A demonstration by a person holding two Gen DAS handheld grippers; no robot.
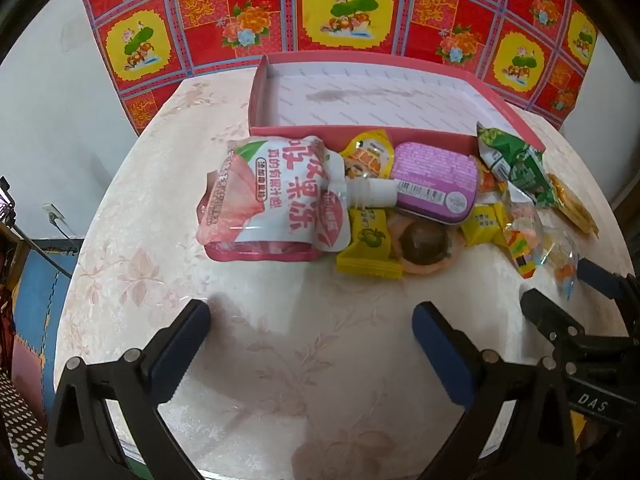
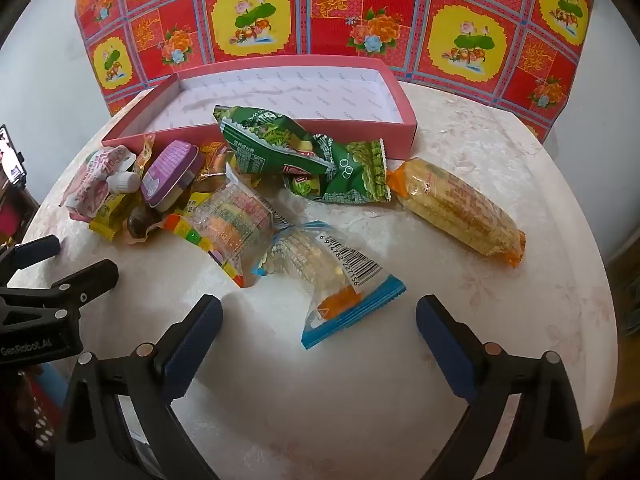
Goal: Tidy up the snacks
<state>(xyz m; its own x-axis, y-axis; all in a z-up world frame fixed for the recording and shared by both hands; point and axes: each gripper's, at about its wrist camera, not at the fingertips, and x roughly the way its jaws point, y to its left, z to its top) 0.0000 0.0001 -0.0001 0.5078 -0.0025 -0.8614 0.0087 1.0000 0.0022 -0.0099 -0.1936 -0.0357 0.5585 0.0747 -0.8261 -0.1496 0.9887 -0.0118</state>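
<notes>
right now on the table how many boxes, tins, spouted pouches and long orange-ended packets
pink box: 1
purple tin: 1
spouted pouch: 1
long orange-ended packet: 1
total: 4

1. Left gripper (image 1: 311, 318) jaws wide apart over bare table (image 1: 280, 360), nothing between them.
2. Snack pile ahead: jelly pouch (image 1: 276, 200) lying flat, cap pointing right, touching purple tin (image 1: 434, 182).
3. Yellow candy (image 1: 370, 250) and brown wrapped sweet (image 1: 424, 246) just in front of the tin.
4. Green bag (image 1: 516, 164) leans on pink box (image 1: 264, 92) near wall; box floor bare.
5. Right gripper (image 1: 568, 286) at right edge, jaws apart, next to clear packets (image 1: 524, 236).
</notes>
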